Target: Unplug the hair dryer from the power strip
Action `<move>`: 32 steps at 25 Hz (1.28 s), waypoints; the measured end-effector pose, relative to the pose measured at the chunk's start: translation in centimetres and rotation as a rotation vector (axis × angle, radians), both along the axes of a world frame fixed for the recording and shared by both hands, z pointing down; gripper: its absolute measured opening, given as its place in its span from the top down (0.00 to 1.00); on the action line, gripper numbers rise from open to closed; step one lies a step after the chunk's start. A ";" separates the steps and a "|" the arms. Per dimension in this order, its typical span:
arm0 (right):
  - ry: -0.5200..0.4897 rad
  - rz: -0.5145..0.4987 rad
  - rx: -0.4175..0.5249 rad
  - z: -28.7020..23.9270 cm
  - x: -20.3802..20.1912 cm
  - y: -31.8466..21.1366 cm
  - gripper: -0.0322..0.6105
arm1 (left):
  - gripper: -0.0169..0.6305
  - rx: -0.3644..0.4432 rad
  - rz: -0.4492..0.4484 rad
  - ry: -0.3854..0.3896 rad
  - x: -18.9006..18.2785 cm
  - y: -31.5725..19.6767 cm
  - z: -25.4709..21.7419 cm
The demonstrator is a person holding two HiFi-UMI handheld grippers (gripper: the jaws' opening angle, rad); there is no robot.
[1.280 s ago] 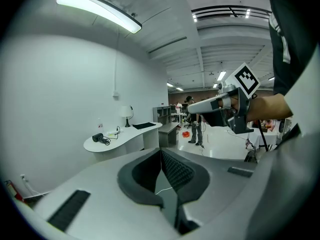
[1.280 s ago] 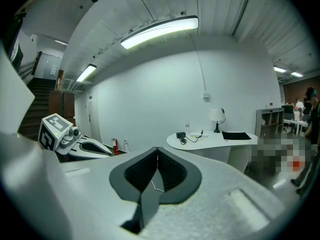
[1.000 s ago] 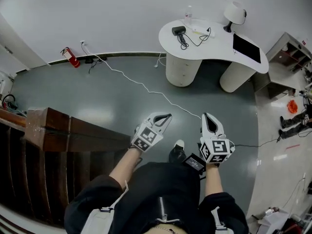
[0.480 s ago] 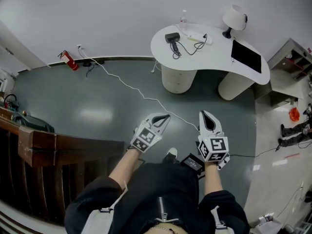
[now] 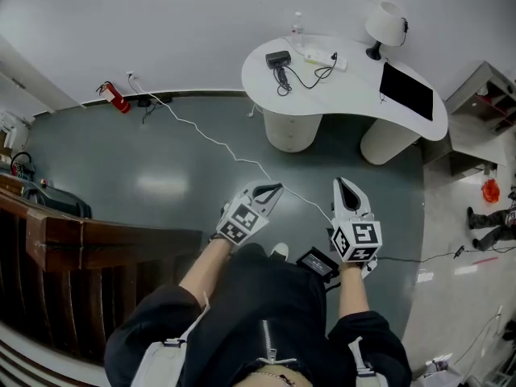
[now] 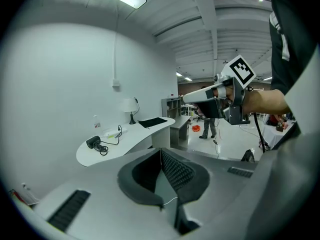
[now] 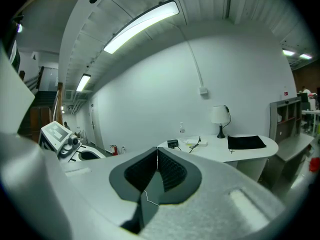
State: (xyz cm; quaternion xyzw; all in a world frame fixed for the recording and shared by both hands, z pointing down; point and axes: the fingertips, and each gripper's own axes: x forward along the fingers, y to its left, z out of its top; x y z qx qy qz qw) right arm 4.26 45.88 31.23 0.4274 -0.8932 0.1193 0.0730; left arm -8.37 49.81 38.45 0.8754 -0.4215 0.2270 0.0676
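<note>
Closer to the desk (image 5: 355, 83) now, left tool (image 5: 276, 189) and right tool (image 5: 342, 184) are fully closed, holding nothing.

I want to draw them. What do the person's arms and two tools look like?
Both the left tool and right tool are white, pointed shells with dark ribbed pads inside. Each carries a cube with black-and-white square markers. The person wears a black short-sleeved top.

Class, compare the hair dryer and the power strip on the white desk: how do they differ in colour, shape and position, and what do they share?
The hair dryer is black, the power strip white. The hair dryer is chunky, the power strip long and flat. The power strip lies nearer the lamp than the hair dryer. Both rest on the desk, linked by a black cord.
</note>
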 end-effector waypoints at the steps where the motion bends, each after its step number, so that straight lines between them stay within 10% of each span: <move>1: -0.005 0.001 -0.001 0.0 0.2 -0.2 0.94 | 0.96 0.000 0.000 -0.003 0.1 -0.3 0.0; 16: -0.001 0.010 -0.010 0.9 1.1 -5.7 0.94 | 0.96 -0.006 0.037 0.009 2.0 -7.8 0.8; 32: 0.063 -0.002 -0.025 1.5 -4.0 -24.7 0.94 | 0.96 -0.025 0.079 0.038 -2.1 -27.8 2.5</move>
